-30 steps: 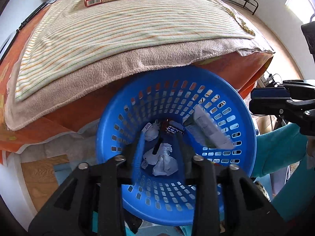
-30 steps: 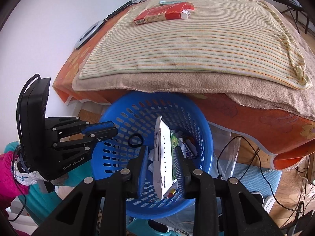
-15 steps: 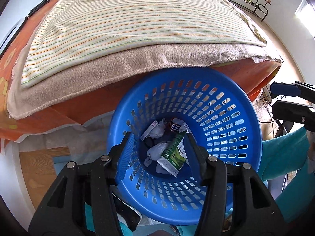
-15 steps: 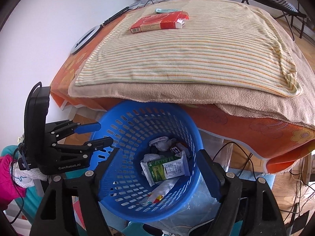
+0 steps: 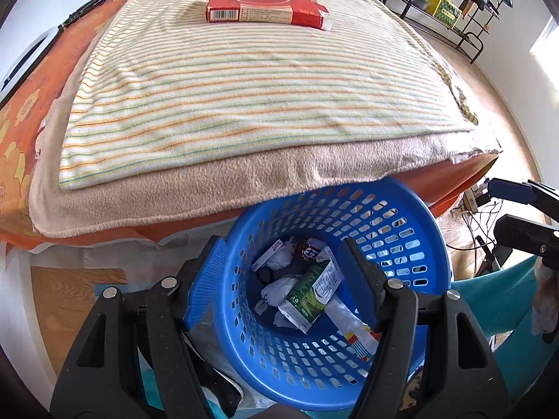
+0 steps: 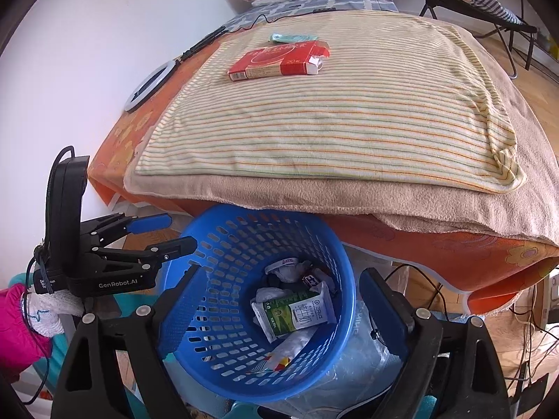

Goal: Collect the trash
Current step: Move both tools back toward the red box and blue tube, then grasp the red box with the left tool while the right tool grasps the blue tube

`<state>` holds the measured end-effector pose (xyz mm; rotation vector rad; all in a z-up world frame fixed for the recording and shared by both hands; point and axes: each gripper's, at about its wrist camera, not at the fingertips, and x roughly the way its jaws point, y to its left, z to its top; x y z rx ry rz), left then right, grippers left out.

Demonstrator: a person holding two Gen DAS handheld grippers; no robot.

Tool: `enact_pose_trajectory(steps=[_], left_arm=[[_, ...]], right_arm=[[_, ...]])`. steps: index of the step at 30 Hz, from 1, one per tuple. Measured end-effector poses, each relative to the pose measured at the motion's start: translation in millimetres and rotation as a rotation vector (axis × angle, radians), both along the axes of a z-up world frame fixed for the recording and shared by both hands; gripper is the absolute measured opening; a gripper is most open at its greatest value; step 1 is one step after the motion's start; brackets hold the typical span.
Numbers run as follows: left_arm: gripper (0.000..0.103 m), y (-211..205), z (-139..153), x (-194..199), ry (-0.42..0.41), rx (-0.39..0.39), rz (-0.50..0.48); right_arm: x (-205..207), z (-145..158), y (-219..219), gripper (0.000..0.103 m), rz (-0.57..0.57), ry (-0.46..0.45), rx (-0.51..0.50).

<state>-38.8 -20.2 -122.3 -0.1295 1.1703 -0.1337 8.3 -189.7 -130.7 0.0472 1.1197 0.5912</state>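
two grippers (image 6: 279, 300) (image 5: 283, 272) open, one basket (image 6: 335, 244)

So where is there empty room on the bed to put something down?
The striped towel is bare from the red box down to its near edge, above the blue basket. It's crowded behind the box, where a small teal packet lies, and inside the basket, full of the milk carton and crumpled paper.

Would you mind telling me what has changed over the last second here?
The right gripper let go of the milk carton, which now lies in the blue basket. Both grippers' jaws have just been opening; the left gripper released the basket rim. The red box stays on the striped towel.
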Motion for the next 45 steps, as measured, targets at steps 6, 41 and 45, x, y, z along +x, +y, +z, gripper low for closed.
enact_pose_trajectory(steps=[6, 41, 45], left_arm=[[0.069, 10.7, 19.5, 20.5, -0.033, -0.027, 0.028], [0.069, 29.4, 64.1, 298.4, -0.11, -0.065, -0.078], [0.069, 28.9, 51.2, 325.8, -0.069, -0.084, -0.093]], right_arm=[[13.5, 8.5, -1.7, 0.091, -0.026, 0.006, 0.028], [145.8, 67.8, -30.0, 0.091, -0.146, -0.078, 0.172], [145.9, 67.4, -27.0, 0.091, -0.129, -0.066, 0.182]])
